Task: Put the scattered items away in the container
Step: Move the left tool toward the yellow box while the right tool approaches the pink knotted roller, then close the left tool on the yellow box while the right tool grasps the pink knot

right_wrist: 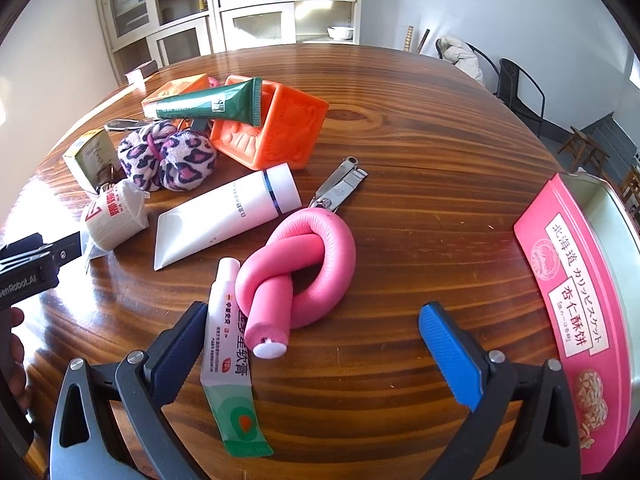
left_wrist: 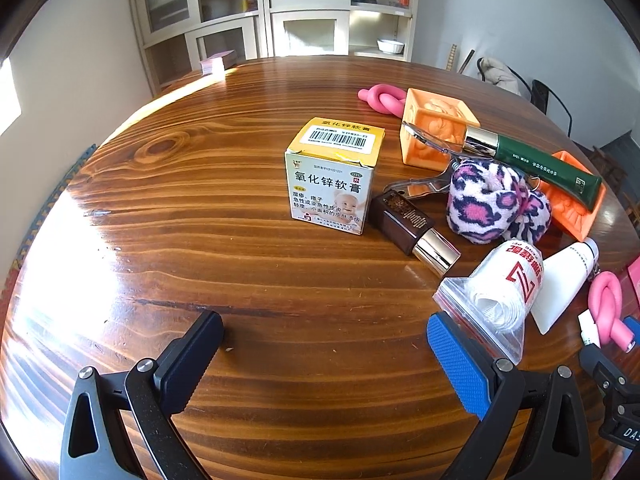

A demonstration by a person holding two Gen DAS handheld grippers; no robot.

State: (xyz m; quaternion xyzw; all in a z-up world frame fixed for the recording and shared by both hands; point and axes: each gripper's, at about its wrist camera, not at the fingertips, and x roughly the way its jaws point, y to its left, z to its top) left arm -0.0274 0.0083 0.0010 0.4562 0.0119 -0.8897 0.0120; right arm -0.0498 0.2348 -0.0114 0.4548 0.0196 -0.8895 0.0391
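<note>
Scattered items lie on a round wooden table. My left gripper is open and empty, low over the wood; a bagged gauze roll touches its right finger. Ahead are a yellow ointment box, a brown bottle and a leopard scrunchie. My right gripper is open, its fingers either side of a knotted pink foam tube and a small ointment tube. The pink biscuit tin stands open at the right.
Two orange cubes carry a green tube. A white tube and nail clippers lie behind the knot. A second pink knot sits far back. Cabinets and chairs stand beyond the table.
</note>
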